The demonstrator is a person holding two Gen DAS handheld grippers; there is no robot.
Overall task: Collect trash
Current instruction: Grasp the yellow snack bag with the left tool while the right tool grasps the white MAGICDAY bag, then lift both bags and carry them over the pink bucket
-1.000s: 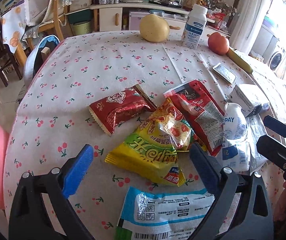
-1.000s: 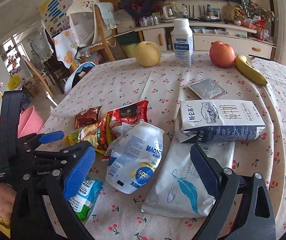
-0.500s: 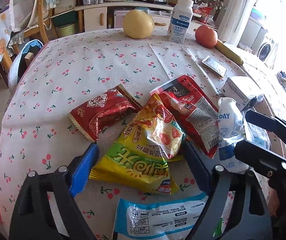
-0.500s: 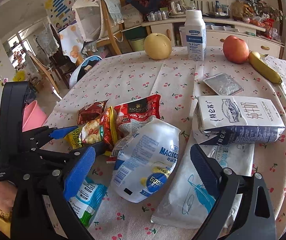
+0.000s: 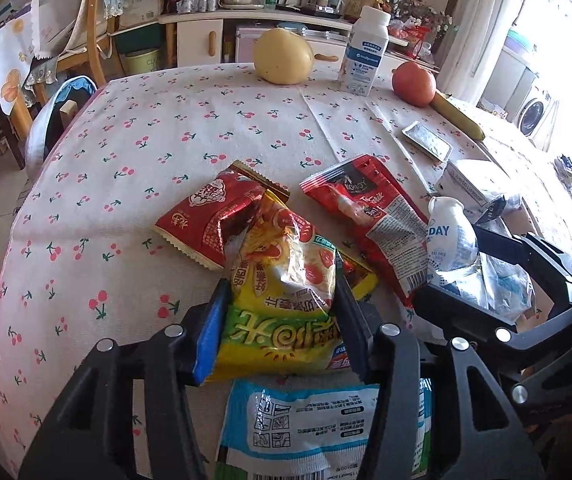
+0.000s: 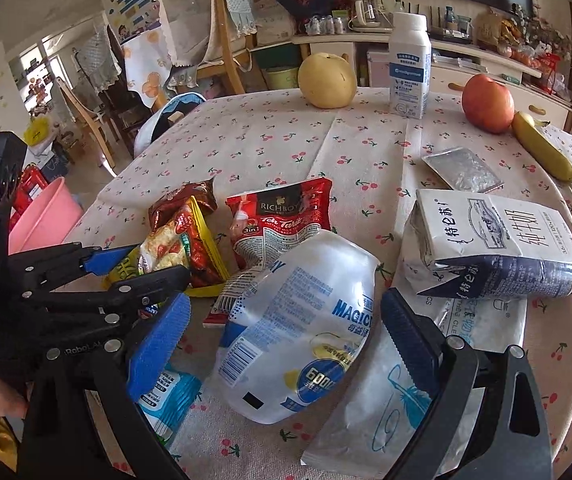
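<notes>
Low in the left wrist view, the left gripper point(image 5: 282, 320) has just been closing and now pinches the yellow snack wrapper point(image 5: 286, 280), crumpling it upward, seemingly so that it lifts free of the red wrappers point(image 5: 369, 208) beside it. The right gripper point(image 6: 286, 332) stands wide open around the white pouch point(image 6: 305, 320) at the lower centre of its frame (probably next), pads not pressing. A pink bin point(image 6: 42, 220) waits at left.

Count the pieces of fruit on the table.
3, all at the far edge: a pear left of the bottle, then an apple touching a banana.
</notes>
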